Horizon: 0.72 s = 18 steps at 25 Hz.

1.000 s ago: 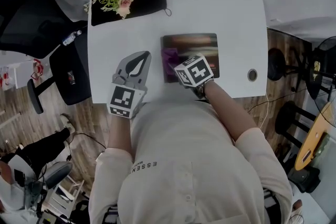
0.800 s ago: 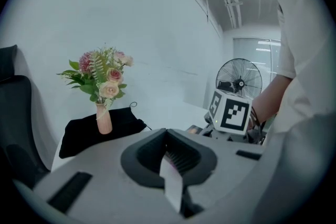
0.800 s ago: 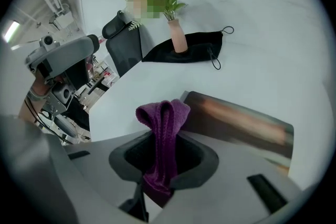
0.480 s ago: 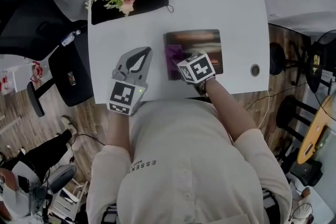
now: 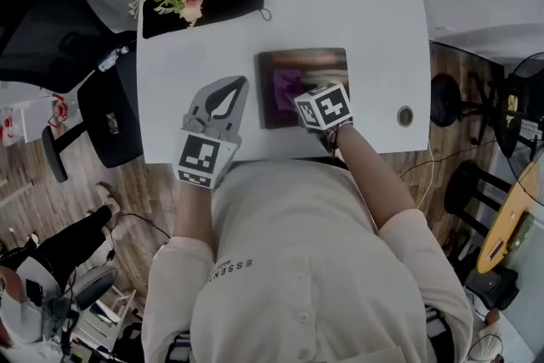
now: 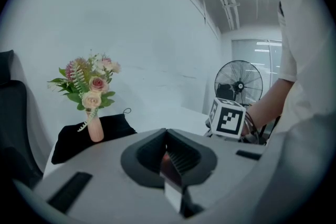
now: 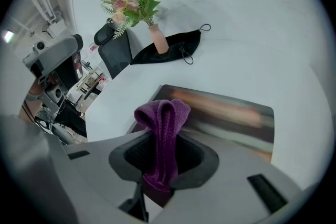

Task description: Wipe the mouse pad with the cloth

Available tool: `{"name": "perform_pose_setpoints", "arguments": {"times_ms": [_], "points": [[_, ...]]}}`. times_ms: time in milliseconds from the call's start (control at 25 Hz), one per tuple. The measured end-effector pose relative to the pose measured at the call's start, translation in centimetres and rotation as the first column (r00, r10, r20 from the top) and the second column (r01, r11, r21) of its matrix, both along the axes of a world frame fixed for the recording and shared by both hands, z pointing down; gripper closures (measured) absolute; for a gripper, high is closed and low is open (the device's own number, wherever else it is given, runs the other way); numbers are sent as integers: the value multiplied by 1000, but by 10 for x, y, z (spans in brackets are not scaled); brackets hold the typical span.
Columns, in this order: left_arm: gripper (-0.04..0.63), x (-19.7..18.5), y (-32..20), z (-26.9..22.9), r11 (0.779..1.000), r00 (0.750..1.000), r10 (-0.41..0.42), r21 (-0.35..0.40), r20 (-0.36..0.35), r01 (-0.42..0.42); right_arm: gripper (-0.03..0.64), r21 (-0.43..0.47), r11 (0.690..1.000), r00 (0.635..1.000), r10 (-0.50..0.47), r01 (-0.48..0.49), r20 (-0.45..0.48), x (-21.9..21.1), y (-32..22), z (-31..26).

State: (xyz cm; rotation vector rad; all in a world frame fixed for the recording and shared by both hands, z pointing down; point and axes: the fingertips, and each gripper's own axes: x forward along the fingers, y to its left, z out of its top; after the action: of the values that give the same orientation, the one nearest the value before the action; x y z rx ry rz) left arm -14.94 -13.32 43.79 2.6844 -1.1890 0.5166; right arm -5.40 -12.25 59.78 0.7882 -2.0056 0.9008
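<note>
While purple cloth [image 7: 161, 128] sits bunched on mouse pad [image 5: 327, 64], right gripper [image 5: 299, 98] clamps its fold, forearm stretched over table [image 5: 365, 4] edge. Left gripper [image 5: 223, 98] over table, left of pad, jaws together. From above, marker cube hides right jaws.

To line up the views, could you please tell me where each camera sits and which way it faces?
Head view: on the person's head, looking steeply down at the table and mouse pad; torso, left tongs and right tongs show.
Left gripper view: on the left tongs, facing along shut jaws toward the flowers; the right forearm shows.
Right gripper view: on the right tongs, facing over the clamped cloth across the mouse pad.
Shared: both gripper views see the flowers.
</note>
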Motion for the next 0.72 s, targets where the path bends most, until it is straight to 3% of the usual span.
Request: {"name": "perform_pose_setpoints", "arguments": {"times_ms": [720], "points": [[594,78,4,-24,997,1000,6,79,-20,-5,514,21,996,996,84,-83,-44,111,-7,2]]}}
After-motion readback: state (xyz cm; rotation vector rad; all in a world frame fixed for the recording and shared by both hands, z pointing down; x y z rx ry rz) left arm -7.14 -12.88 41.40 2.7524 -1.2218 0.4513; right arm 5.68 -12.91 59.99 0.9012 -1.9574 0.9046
